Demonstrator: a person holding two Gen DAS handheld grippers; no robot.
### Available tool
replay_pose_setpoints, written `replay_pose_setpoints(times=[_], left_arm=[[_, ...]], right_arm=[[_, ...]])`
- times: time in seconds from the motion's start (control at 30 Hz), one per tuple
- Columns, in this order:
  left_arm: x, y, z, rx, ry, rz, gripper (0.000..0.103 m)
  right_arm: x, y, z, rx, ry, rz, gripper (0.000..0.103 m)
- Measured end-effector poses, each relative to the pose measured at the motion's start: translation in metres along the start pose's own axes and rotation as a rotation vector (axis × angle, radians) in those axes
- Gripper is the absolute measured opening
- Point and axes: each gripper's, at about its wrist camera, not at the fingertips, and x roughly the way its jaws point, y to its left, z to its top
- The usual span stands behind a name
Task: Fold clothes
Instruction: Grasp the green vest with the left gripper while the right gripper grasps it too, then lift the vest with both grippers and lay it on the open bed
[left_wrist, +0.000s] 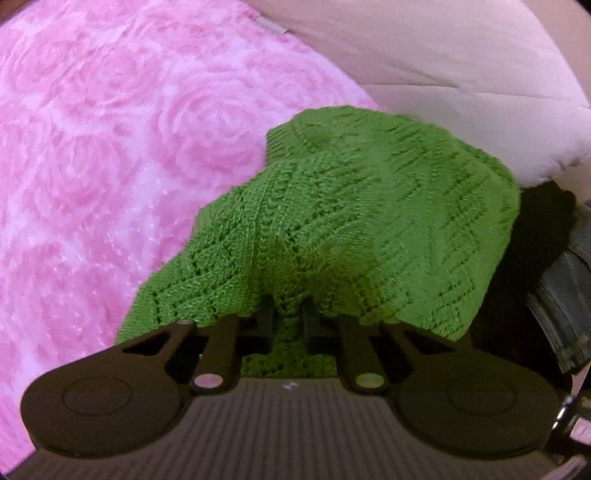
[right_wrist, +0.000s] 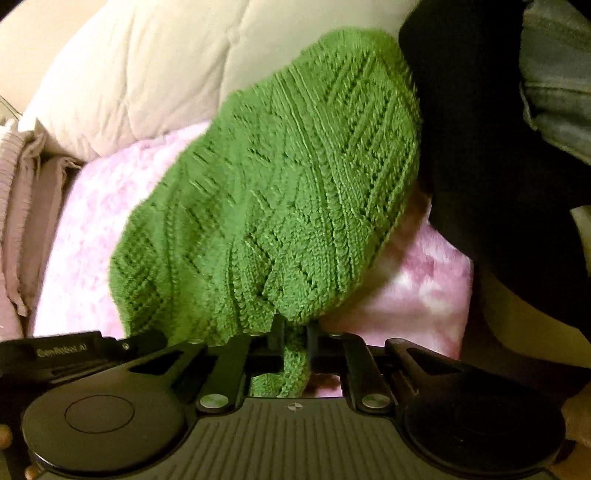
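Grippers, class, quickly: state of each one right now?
Left gripper: shut on the green knit garment.
Right gripper: shut on the same green knit garment.

Only one text can be read: "GenRobot.AI", in small pale letters on a black bar at the lower left of the right wrist view. The letters are a little blurred. The left wrist view shows no readable text.
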Motion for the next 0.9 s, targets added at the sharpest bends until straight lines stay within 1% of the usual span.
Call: replay_pose_setpoints(times=[0.1, 0.3, 0.43, 0.47, 0.6, 0.7, 0.83, 0.9], left_arm=[[-0.023, -0.005, -0.001, 0.007, -0.035, -0.031, 0.008], [-0.093, -0.001, -0.009, -0.010, -0.144, -0.113, 0.008], [-0.151, 0.013, -0.030, -0.043, -0.232, -0.142, 0.007], [-0.167, 0.020, -0.040, -0.066, -0.255, -0.146, 0.007], [-0.229, 0.055, -0.086, -0.168, -0.360, -0.147, 0.007], [-0.282, 0.086, -0.138, -0.249, -0.458, -0.131, 0.007], [-0.364, 0.134, -0.219, -0.355, -0.597, -0.051, 0.007], [-0.406, 0.158, -0.264, -0.417, -0.667, 0.001, 0.007]], right_arm=[[-0.009, 0.006, -0.002, -0.028, -0.023, 0.012, 0.008], [-0.072, 0.029, 0.003, -0.125, -0.109, 0.104, 0.007], [-0.113, 0.055, -0.005, -0.214, -0.151, 0.182, 0.007], [-0.124, 0.064, -0.008, -0.244, -0.157, 0.197, 0.007], [-0.161, 0.102, -0.031, -0.352, -0.152, 0.292, 0.006], [-0.183, 0.139, -0.059, -0.449, -0.131, 0.371, 0.006], [-0.201, 0.208, -0.111, -0.555, -0.068, 0.494, 0.006], [-0.207, 0.241, -0.145, -0.603, -0.015, 0.558, 0.006]])
